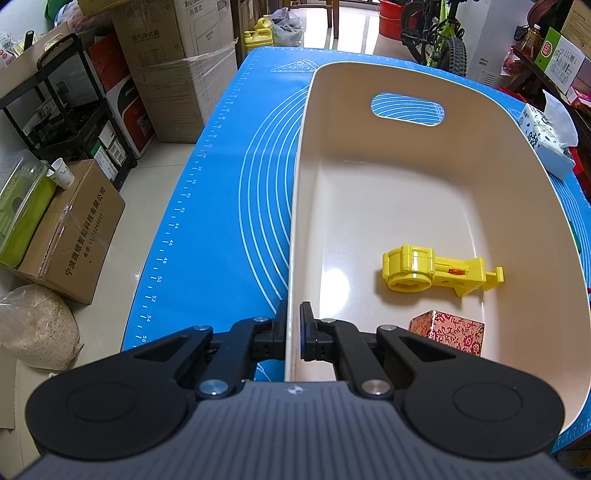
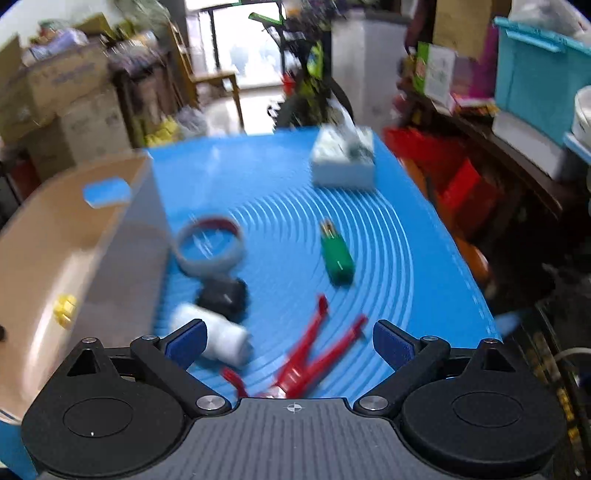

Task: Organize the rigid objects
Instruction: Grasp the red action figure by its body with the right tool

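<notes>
My left gripper (image 1: 293, 325) is shut on the near left rim of a cream plastic basket (image 1: 299, 206). Inside the basket lie a yellow toy part (image 1: 436, 271) and a red-patterned little box (image 1: 448, 332). My right gripper (image 2: 291, 341) is open, with nothing between its fingers, above the blue mat (image 2: 280, 177). Below it lie red plastic tongs (image 2: 314, 354), a white cylinder (image 2: 218, 332), a black object (image 2: 223, 293), a grey ring (image 2: 208, 245) and a green block (image 2: 336, 256). The right wrist view is blurred; the basket (image 2: 48, 236) stands at its left.
A tissue box (image 2: 343, 162) sits at the far right of the mat. Cardboard boxes (image 1: 74, 236) and a black rack (image 1: 70, 110) stand on the floor to the left. Shelves and a turquoise bin (image 2: 535, 77) line the right side. A bicycle (image 1: 439, 33) is behind.
</notes>
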### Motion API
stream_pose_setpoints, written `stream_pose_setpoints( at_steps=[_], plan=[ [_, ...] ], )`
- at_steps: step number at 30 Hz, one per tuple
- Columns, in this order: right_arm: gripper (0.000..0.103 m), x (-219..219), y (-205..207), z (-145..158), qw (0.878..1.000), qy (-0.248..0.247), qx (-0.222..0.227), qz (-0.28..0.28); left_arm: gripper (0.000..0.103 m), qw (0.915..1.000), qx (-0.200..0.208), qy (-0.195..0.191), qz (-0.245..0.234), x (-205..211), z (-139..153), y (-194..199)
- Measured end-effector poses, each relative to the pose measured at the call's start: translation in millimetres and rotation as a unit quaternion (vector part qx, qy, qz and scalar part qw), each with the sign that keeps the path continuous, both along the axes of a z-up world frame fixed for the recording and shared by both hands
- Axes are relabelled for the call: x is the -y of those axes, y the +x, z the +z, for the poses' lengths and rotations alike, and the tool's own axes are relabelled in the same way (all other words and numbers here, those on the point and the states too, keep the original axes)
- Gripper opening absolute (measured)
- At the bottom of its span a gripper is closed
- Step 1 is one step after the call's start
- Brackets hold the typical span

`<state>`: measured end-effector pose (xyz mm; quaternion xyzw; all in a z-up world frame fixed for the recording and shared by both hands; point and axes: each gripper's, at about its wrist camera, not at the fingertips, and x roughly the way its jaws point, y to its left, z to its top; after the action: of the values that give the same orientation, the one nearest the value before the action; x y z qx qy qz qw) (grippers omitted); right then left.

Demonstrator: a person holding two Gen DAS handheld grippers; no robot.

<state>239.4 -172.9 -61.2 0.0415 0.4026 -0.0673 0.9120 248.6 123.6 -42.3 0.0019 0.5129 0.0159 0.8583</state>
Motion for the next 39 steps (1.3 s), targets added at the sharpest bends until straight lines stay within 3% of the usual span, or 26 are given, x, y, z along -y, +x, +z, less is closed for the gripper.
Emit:
stream_pose_setpoints(
  at_steps=[4,9,15,25,28,32,34,36,39],
  plan=[
    [0.096,0.1,5.2,-15.0,1.0,-0.013,-0.023,-0.004,0.007,1.0,0.0,0.0,0.0,0.1,0.0,-0.1],
    [0.096,3.4,6.4,-21.9,0.999,0.008,-0.043,-0.006,0.007,1.0,0.0,-0.001,0.0,0.3,0.1,-0.1],
    [0.096,-2.6,-3.8,-19.0,0.999,0.02,-0.039,0.004,0.007,1.0,0.0,0.0,0.0,0.1,0.0,0.0],
    [0.091,-8.7,1.2,-39.6,0.997,0.013,-0.072,0.01,0.007,1.0,0.0,-0.001,0.0,0.6,-0.6,0.2],
    [0.084,-5.2,4.0,-47.7,0.996,0.029,-0.087,0.005,0.007,1.0,0.0,-0.001,0.0,0.7,-0.9,0.4],
    [0.074,-13.0,2.2,-48.4,0.997,0.008,-0.078,0.016,0.007,1.0,0.0,0.0,0.0,0.3,-0.9,0.3],
    [0.066,-15.5,0.4,-48.5,0.997,-0.004,-0.073,0.024,0.007,1.0,0.0,-0.001,0.0,0.5,-1.0,0.4],
    [0.049,-15.3,-1.3,-46.4,0.997,-0.005,-0.067,0.028,0.007,1.0,0.0,-0.001,0.0,0.5,-0.9,0.3],
    [0.05,-10.0,-1.0,-44.1,0.998,0.013,-0.061,0.022,0.007,1.0,0.0,-0.001,0.0,-0.4,-0.9,0.3]
  ],
)
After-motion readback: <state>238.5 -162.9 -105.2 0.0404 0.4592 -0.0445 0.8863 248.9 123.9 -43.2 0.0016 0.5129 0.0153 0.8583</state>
